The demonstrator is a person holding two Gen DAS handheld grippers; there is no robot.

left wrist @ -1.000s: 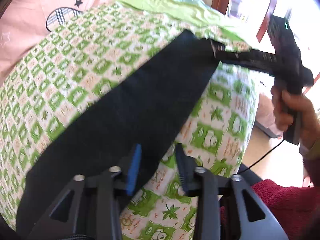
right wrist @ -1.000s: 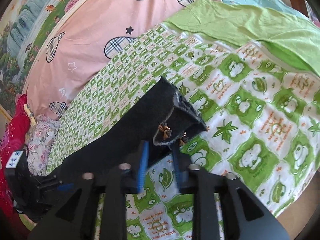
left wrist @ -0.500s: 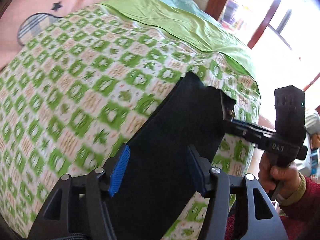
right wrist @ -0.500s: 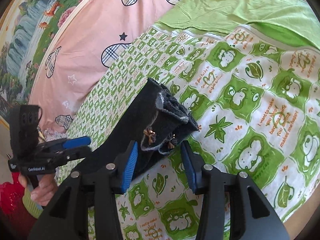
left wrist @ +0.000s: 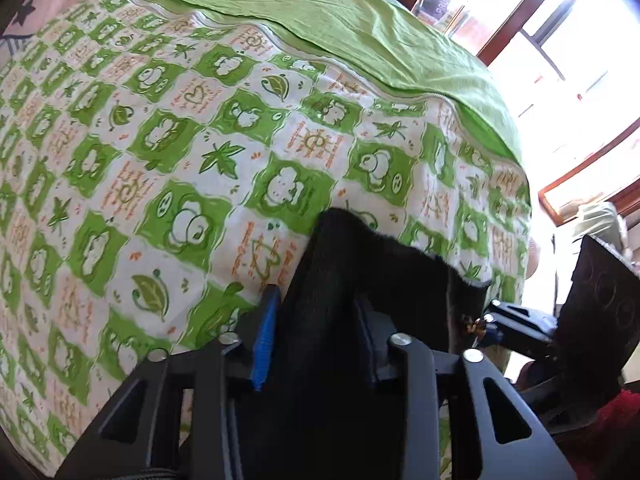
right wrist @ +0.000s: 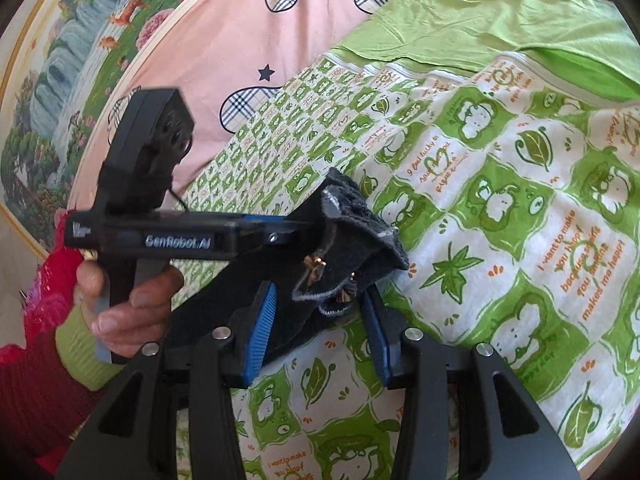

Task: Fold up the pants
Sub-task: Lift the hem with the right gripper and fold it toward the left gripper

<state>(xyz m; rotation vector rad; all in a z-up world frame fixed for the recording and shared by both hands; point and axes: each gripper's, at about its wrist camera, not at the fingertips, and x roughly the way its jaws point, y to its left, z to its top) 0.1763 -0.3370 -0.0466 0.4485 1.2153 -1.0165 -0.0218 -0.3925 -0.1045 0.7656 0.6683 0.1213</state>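
The black pants (left wrist: 360, 272) lie on a green-and-white patterned bed cover (left wrist: 180, 160). In the left wrist view my left gripper (left wrist: 316, 344) is open, its blue-padded fingers on either side of the dark cloth. In the right wrist view the pants' end (right wrist: 340, 248), with grey edging and small bronze bows, sits bunched between the open fingers of my right gripper (right wrist: 320, 332). The left gripper's body (right wrist: 160, 236) shows there, reaching to the cloth from the left. The right gripper's body (left wrist: 520, 328) shows at the right of the left wrist view.
A plain green sheet (left wrist: 340, 20) covers the bed's far part. A pink quilt with plaid hearts (right wrist: 248, 32) lies at the back left, under a landscape picture (right wrist: 60, 80). The bed's edge (left wrist: 524, 208) drops off toward a bright window.
My left gripper has moved along the pants toward the right gripper, and both now meet at the pants' end. The right gripper has opened wider around the bunched cloth.
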